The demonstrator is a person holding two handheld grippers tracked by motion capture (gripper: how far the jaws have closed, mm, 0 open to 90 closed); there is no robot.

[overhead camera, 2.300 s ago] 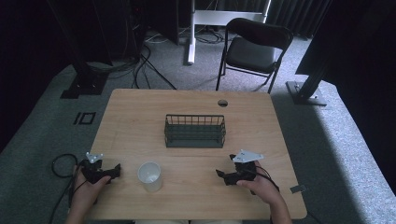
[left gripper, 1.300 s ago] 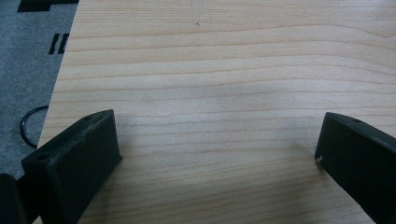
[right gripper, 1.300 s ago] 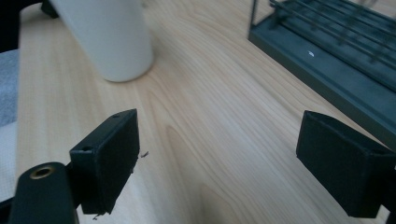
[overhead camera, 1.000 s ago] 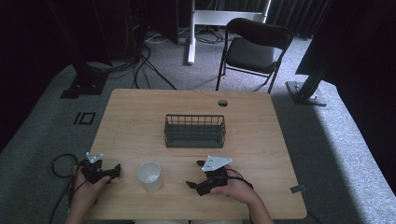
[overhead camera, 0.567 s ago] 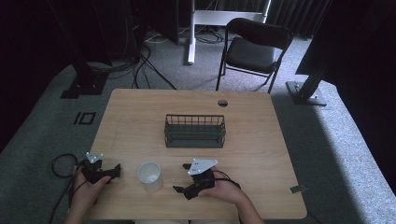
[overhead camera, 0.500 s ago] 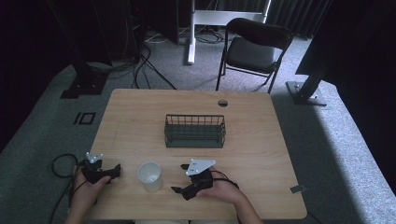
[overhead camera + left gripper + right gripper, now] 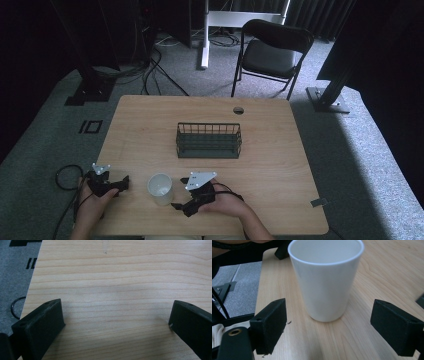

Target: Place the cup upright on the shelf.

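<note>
Wooden table | wire basket at centre, well apart from cup | white cup upright near front edge, between both grippers | right gripper just beside cup, jaws wide, gripping nothing | left gripper resting on tabletop, jaws wide, empty

No lettering reads anywhere (cup and table are unmarked).
</note>
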